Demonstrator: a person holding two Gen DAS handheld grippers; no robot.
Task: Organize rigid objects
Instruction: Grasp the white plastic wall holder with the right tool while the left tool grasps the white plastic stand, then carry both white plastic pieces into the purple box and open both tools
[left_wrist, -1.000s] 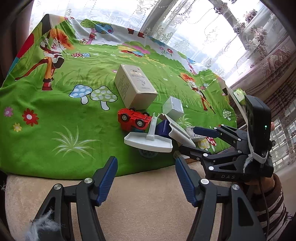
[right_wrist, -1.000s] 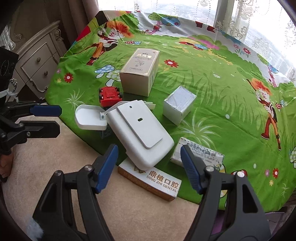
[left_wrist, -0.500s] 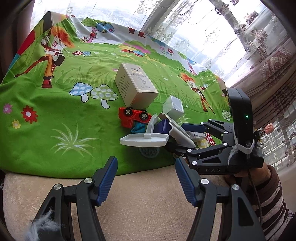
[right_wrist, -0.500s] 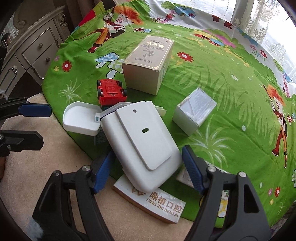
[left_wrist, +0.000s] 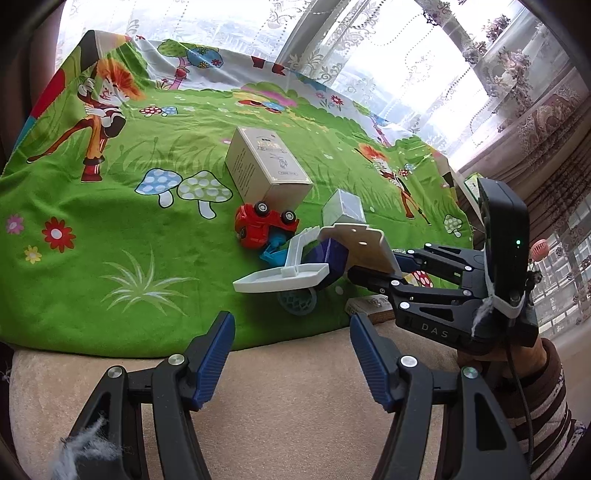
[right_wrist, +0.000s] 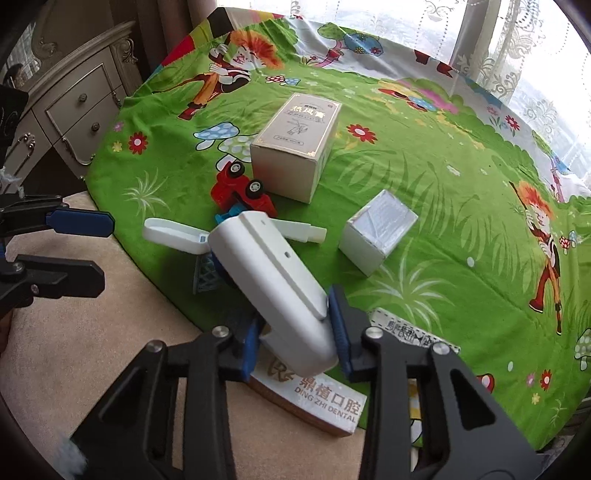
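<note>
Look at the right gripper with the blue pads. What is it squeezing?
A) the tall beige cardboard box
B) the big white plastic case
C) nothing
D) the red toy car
B: in the right wrist view the right gripper's blue pads press both sides of the big white plastic case.

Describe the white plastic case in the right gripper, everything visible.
The white plastic case is smooth, rounded and oblong, with a raised flat panel on top bearing small holes. Its open lid sticks out at the far end. Tilted upward, its near end is clamped between the right gripper's blue pads, above the dental box.
</note>
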